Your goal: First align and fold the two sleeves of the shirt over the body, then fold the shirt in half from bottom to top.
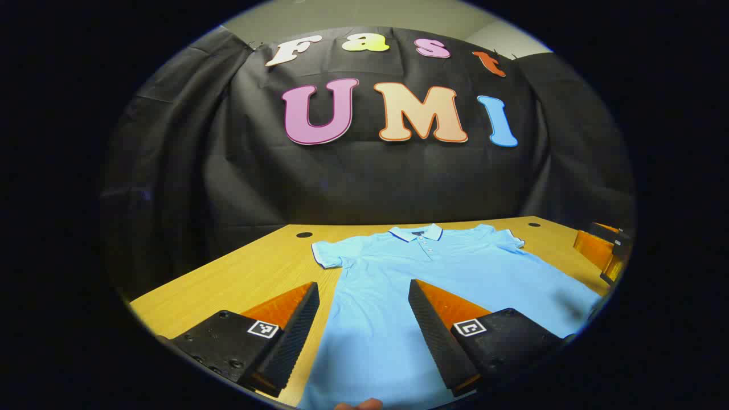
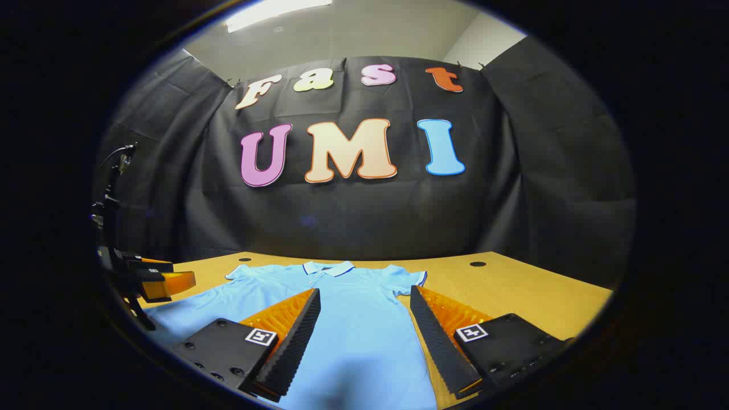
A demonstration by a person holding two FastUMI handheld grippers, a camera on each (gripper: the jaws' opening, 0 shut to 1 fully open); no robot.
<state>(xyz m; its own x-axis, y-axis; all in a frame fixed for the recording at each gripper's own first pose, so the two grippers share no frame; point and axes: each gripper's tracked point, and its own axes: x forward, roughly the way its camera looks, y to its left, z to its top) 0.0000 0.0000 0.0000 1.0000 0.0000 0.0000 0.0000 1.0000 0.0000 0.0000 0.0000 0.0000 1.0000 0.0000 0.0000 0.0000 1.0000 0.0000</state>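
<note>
This looks like a staged recording booth, probably set up inside an office or lab room. Black cloth (image 2: 353, 216) drapes behind a wooden table (image 2: 512, 285) with cable holes, while plain pale walls (image 2: 364, 40) and a ceiling light panel (image 2: 273, 11) show above.

shirt (image 1: 455, 267): smooth matt knit cloth
table (image 1: 256, 273): wood-grain, slight sheen
pads (image 1: 296, 336): ridged, matt
wall (image 1: 364, 182): creased cloth

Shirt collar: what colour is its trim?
Dark trim on the light blue collar, clearest in the left gripper view.
</note>
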